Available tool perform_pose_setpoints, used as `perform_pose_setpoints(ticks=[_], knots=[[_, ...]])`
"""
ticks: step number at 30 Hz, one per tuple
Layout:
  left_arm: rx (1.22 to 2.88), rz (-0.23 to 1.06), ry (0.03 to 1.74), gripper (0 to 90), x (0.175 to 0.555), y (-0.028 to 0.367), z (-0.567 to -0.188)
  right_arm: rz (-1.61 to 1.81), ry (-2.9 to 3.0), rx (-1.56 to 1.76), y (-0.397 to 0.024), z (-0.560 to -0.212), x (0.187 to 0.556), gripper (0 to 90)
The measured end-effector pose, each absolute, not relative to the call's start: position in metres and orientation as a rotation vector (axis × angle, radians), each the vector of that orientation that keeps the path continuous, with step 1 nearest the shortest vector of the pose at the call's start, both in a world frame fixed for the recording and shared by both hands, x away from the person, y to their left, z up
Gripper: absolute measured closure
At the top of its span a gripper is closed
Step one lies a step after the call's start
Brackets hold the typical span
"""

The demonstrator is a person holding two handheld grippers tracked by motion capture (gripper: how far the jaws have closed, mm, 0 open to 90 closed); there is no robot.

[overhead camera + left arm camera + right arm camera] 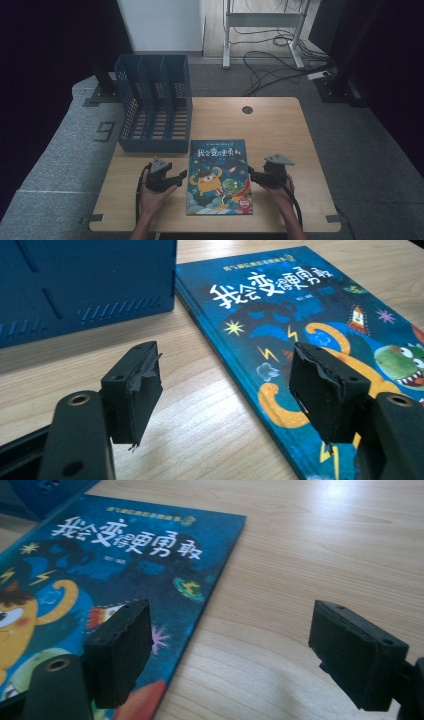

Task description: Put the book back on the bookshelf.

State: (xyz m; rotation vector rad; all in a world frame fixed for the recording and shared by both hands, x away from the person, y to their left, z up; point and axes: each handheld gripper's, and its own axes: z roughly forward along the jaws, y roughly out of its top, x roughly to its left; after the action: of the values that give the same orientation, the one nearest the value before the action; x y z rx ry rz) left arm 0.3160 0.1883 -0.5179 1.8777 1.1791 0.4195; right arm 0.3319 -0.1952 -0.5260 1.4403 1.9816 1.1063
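A blue picture book (pixel 219 176) with white title letters and cartoon monsters lies flat on the wooden table (pixel 280 130), front centre. My left gripper (pixel 179 176) hovers at the book's left edge, open, its jaws straddling that edge (pixel 227 390). My right gripper (pixel 251 175) stands open at the book's right edge, one jaw over the cover (pixel 160 555) and the other over bare wood (pixel 235 650). Neither holds anything.
A dark blue slotted file rack (pixel 154 102) stands at the table's back left, close behind the book's top-left corner; its wall (pixel 85 285) fills the upper left of the left gripper view. A round cable hole (pixel 247 110) sits at the back centre. Bare wood lies right of the book.
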Motion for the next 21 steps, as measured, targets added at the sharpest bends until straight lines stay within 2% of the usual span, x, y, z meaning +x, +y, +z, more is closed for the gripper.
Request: perform_pose_setpoints(ticks=[21], knots=[[1.936,0.401,1.139,28.7,0.314,0.167,-0.525,1.138,2.032,1.419,-0.172,-0.532,0.331,18.5]])
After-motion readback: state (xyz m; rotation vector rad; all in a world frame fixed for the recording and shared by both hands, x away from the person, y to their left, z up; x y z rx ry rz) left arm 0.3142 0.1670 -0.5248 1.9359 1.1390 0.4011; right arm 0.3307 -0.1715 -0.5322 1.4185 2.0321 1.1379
